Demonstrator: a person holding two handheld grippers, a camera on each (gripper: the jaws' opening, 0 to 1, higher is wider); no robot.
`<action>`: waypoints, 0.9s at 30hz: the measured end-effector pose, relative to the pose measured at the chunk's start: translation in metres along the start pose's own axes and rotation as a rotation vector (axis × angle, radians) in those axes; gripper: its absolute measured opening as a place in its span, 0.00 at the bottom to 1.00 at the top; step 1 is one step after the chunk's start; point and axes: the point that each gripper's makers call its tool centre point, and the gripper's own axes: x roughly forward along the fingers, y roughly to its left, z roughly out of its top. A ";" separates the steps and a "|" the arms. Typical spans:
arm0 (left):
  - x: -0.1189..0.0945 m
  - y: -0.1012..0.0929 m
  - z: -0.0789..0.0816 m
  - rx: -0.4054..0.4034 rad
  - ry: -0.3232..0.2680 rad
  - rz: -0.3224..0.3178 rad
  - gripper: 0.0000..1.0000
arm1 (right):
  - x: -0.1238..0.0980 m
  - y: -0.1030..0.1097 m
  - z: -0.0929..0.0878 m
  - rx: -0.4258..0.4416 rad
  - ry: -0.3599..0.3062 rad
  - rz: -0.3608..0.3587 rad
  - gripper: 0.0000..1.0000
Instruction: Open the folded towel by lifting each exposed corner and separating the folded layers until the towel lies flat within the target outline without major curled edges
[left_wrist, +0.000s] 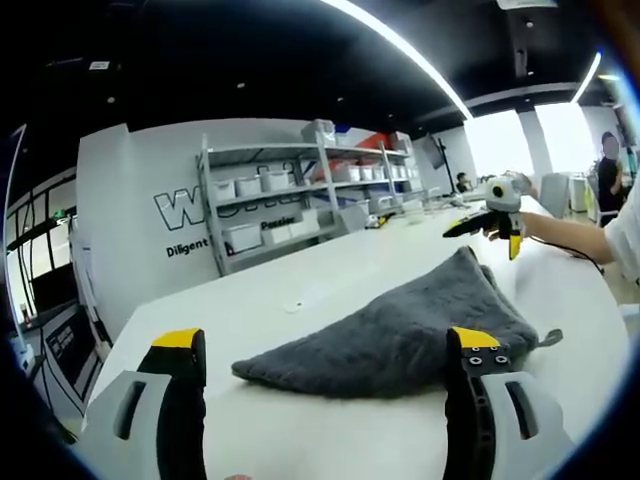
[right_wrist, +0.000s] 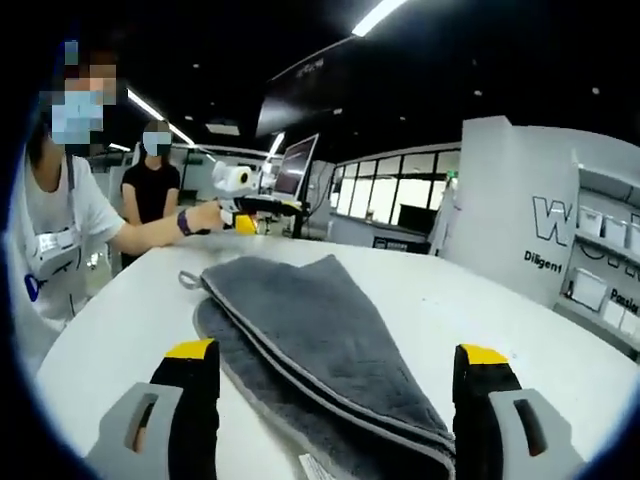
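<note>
A dark grey towel (left_wrist: 400, 330) lies folded on the white table (left_wrist: 300, 285). In the right gripper view the towel (right_wrist: 320, 330) shows stacked layers with pale edging and a small loop (right_wrist: 188, 279) at its far left corner. My left gripper (left_wrist: 328, 342) is open, low over the table at the towel's near edge, with nothing between its jaws. At the opposite end my right gripper (right_wrist: 338, 352) is open too, its jaws standing either side of the towel's narrow folded end. Each gripper appears in the other's view beyond the towel: the right gripper (left_wrist: 495, 215) and the left gripper (right_wrist: 245, 208), held in a hand.
A person in a white top (right_wrist: 60, 240) stands at the table edge, and another person (right_wrist: 150, 185) stands behind. Metal shelves with white bins (left_wrist: 300, 190) line a lettered wall. A monitor (right_wrist: 296, 165) stands past the table's far side.
</note>
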 end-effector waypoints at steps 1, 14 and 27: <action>0.000 0.000 0.000 0.000 0.001 0.000 0.98 | 0.005 0.001 0.001 -0.041 0.012 -0.010 0.98; 0.003 -0.003 -0.006 0.002 0.017 -0.006 0.98 | 0.073 0.078 0.011 -0.335 0.059 0.101 0.74; 0.005 -0.007 -0.011 0.010 0.037 -0.014 0.98 | 0.100 0.116 0.014 -0.300 -0.004 0.188 0.35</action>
